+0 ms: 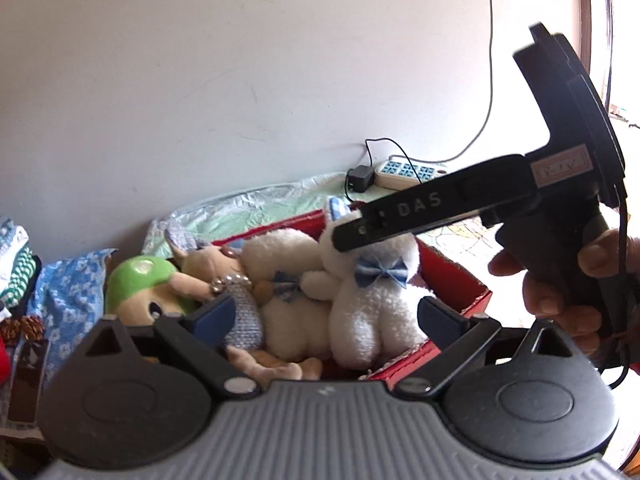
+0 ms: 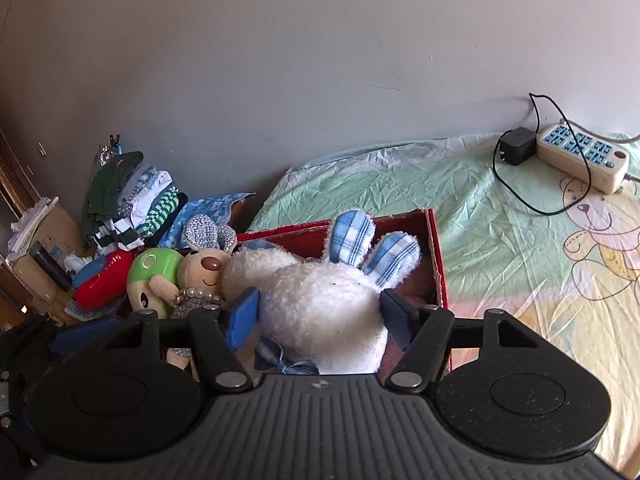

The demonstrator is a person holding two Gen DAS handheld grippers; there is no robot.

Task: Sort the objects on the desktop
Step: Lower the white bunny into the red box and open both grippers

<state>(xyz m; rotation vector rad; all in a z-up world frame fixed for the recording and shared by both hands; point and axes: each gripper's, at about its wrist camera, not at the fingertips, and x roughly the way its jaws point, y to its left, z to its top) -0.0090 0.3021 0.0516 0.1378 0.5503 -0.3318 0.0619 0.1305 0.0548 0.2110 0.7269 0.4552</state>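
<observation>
Left wrist view: plush toys fill the red box (image 1: 460, 276) — from left, green-capped doll (image 1: 140, 280), beige mouse (image 1: 212, 268), two white bunnies (image 1: 372, 300). Judged step: settling the last toy in; back out straight so no finger snags fur. Left gripper (image 1: 324, 312) stands wide, holding nothing. Right gripper (image 2: 320, 312) is half open around the blue-eared bunny (image 2: 324, 304); whether its pads press, I cannot tell.
</observation>
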